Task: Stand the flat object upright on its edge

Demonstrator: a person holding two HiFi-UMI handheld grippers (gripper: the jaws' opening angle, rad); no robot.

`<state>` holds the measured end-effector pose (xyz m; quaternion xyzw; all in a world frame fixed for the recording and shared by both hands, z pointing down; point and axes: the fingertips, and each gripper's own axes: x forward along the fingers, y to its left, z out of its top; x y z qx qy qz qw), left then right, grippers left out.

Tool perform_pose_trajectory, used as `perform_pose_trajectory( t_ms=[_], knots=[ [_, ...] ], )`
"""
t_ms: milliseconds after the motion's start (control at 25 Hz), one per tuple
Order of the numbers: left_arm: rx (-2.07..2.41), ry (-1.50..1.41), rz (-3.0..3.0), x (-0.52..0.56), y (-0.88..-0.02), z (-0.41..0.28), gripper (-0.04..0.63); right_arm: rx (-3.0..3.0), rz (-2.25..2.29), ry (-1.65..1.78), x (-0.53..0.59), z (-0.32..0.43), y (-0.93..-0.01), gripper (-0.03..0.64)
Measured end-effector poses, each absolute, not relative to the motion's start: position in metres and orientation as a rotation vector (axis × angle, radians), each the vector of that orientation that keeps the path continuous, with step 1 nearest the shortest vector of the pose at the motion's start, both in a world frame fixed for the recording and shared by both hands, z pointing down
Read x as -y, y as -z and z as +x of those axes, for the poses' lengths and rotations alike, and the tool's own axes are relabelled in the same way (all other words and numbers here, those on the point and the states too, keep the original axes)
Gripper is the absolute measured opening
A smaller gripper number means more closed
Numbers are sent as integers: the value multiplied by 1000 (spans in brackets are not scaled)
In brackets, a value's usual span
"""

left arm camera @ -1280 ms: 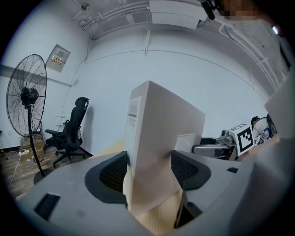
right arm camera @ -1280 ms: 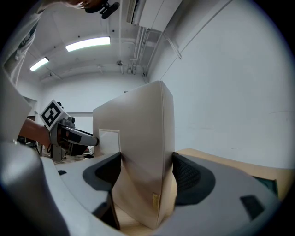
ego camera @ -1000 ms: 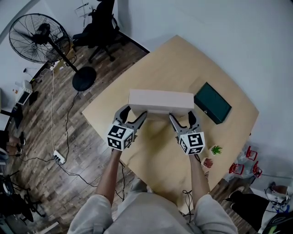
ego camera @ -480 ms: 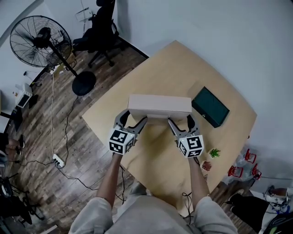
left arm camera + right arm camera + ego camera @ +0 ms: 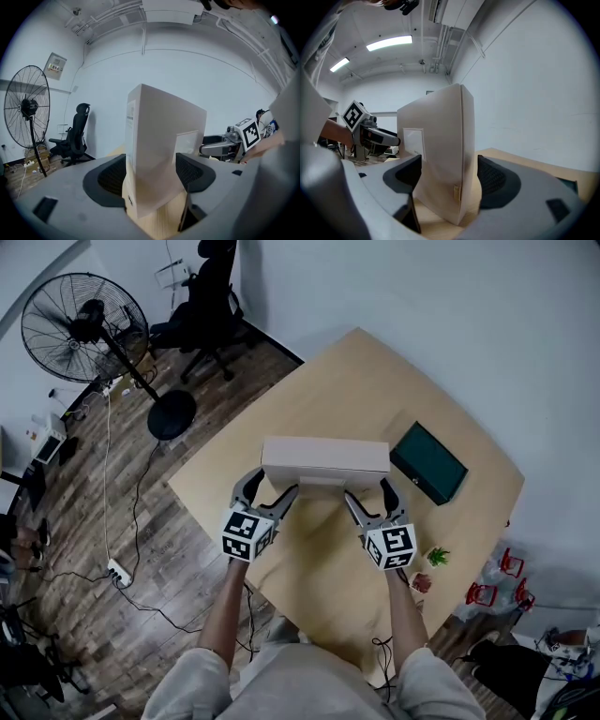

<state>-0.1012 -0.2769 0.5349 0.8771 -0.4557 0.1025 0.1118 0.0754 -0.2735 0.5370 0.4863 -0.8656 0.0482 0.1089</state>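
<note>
Flat beige cardboard box point(image 5: 325, 462) is already up on its long edge, on the wooden table point(image 5: 375, 381) toward the near-left corner, with its top edge level. A dark green case point(image 5: 428, 463) lies flat just to its right, not touching it.

Left gripper point(image 5: 272, 482) and right gripper point(image 5: 367, 488) come in from the person's side, one at each lower end of the box. Both have their jaws spread wide with the box's thickness sitting between them. In the left gripper view the pads flank the box corner. In the right gripper view a sliver of table shows between one pad and the box edge. So they read as bracketing the box, not squeezing it.

Change over the last second: almost none. Box, green case and both grippers hold the same places relative to each other; only the head camera drifts a little. The box hasn't tipped or slid.

Judgement: the standing step looks done and this is a steadying pause. What's left is to back both grippers off straight without brushing the faces. A narrow footprint like this should topple easily if one pad drags on the way out.
</note>
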Motion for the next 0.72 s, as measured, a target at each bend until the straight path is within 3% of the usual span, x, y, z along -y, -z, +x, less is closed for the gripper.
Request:
perform_pose_trajectory(
  t_ms=[440,720],
  knots=[
    [1369,-305,2519,259,-544,-109,308,2515,1473,-200,254,87,-543,350],
    [1389,-298,2488,234,-553,-108,307,2501,1463,-230,224,88,-551,272]
  ],
)
